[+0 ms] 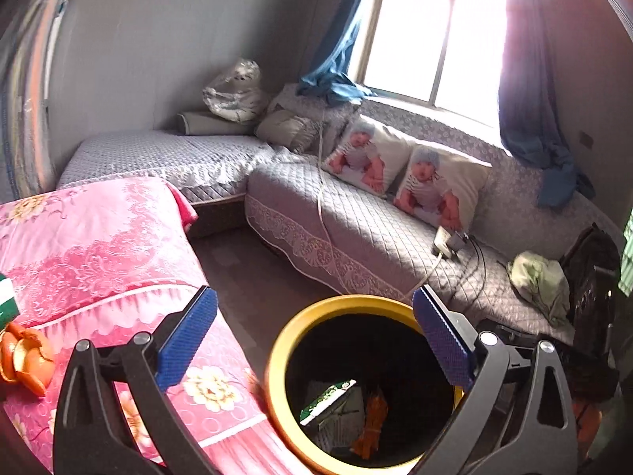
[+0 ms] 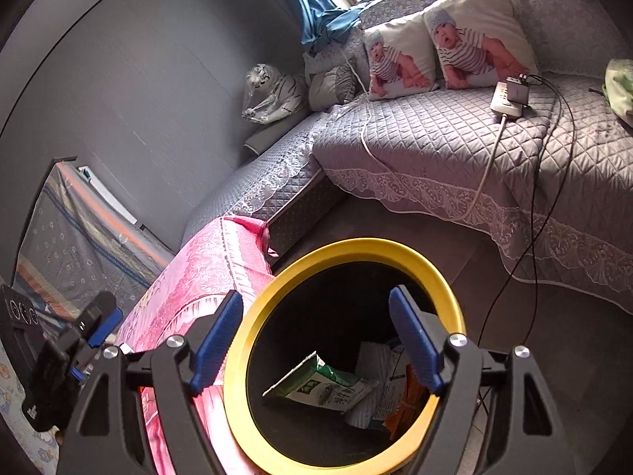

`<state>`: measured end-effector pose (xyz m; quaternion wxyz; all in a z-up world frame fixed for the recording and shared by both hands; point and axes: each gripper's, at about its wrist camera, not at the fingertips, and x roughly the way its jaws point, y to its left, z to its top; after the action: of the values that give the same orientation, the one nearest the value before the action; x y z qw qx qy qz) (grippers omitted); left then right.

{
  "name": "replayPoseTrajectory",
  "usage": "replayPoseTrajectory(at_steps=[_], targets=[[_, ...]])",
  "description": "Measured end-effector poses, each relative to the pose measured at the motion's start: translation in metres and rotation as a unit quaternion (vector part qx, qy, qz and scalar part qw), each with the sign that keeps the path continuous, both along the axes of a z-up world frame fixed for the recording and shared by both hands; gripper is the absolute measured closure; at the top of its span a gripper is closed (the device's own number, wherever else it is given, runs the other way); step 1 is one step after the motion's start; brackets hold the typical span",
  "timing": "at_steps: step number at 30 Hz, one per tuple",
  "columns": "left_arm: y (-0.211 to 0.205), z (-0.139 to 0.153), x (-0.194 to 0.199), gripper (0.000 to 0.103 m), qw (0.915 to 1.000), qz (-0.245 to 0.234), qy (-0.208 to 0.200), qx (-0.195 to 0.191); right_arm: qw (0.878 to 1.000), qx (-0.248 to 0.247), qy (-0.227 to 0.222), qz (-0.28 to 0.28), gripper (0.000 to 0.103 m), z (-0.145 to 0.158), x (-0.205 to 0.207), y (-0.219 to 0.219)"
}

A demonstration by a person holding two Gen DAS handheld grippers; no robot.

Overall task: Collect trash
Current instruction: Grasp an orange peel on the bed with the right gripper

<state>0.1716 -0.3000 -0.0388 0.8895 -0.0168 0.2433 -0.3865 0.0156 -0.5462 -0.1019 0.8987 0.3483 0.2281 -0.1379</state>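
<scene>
A round bin with a yellow rim [image 1: 312, 308] [image 2: 348, 247] stands on the floor beside the pink-covered bed. Inside lie a green and white carton [image 2: 316, 386] [image 1: 328, 394], an orange wrapper [image 1: 372, 419] [image 2: 403, 407] and white paper [image 2: 376, 360]. My left gripper [image 1: 314, 336] hangs above the bin, open wide, with nothing between its blue pads. Over the bin's mouth my right gripper [image 2: 316, 336] is also open and empty. Orange peel [image 1: 23, 360] and a green and white pack [image 1: 8, 303] rest on the pink bedspread [image 1: 99, 245] at the far left.
A grey quilted corner sofa [image 1: 356, 221] [image 2: 435, 146] runs along the wall and window, with two printed cushions [image 1: 403, 174], a power strip with cables [image 2: 510, 99], a pale green cloth [image 1: 538, 281] and a wrapped toy tiger [image 2: 273, 93]. Dark floor [image 1: 253, 277] lies between bed and sofa.
</scene>
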Motion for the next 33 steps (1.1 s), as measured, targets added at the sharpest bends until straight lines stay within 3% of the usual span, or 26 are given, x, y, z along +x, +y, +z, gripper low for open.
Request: replayPoseTrajectory(at_steps=[5, 10, 16, 19, 22, 24, 26, 28, 30, 33], targets=[[0.083, 0.044, 0.002, 0.008, 0.9939, 0.082, -0.034, -0.065, 0.994, -0.066, -0.002, 0.085, 0.03, 0.021, 0.032, 0.053], [0.178, 0.086, -0.009, 0.008, 0.9781, 0.155, -0.095, -0.101, 0.973, -0.124, -0.016, 0.195, 0.024, 0.041, 0.072, 0.13], [0.291, 0.108, -0.028, 0.008, 0.9386, 0.29, -0.162, -0.095, 0.931, -0.177, -0.016, 0.318, 0.024, 0.05, 0.118, 0.23], [0.338, 0.111, -0.042, 0.008, 0.9209, 0.338, -0.173, -0.088, 0.906, -0.171, -0.018, 0.386, 0.024, 0.053, 0.139, 0.276], [0.38, 0.106, -0.058, 0.008, 0.8966, 0.396, -0.181, -0.082, 0.883, -0.203, -0.012, 0.423, 0.024, 0.055, 0.155, 0.319], [0.403, 0.097, -0.067, 0.008, 0.8873, 0.421, -0.167, -0.086, 0.871, -0.216, -0.006, 0.44, 0.024, 0.054, 0.162, 0.341], [0.425, 0.084, -0.07, 0.008, 0.8836, 0.436, -0.144, -0.092, 0.861, -0.213, 0.001, 0.461, 0.024, 0.053, 0.169, 0.355], [0.436, 0.069, -0.069, 0.008, 0.8854, 0.44, -0.121, -0.086, 0.854, -0.203, 0.009, 0.478, 0.024, 0.052, 0.176, 0.367], [0.443, 0.054, -0.064, 0.008, 0.8899, 0.44, -0.101, -0.068, 0.852, -0.17, 0.019, 0.494, 0.024, 0.049, 0.186, 0.373], [0.443, 0.037, -0.057, 0.008, 0.9033, 0.42, -0.073, -0.05, 0.859, -0.124, 0.039, 0.495, 0.024, 0.045, 0.202, 0.371]])
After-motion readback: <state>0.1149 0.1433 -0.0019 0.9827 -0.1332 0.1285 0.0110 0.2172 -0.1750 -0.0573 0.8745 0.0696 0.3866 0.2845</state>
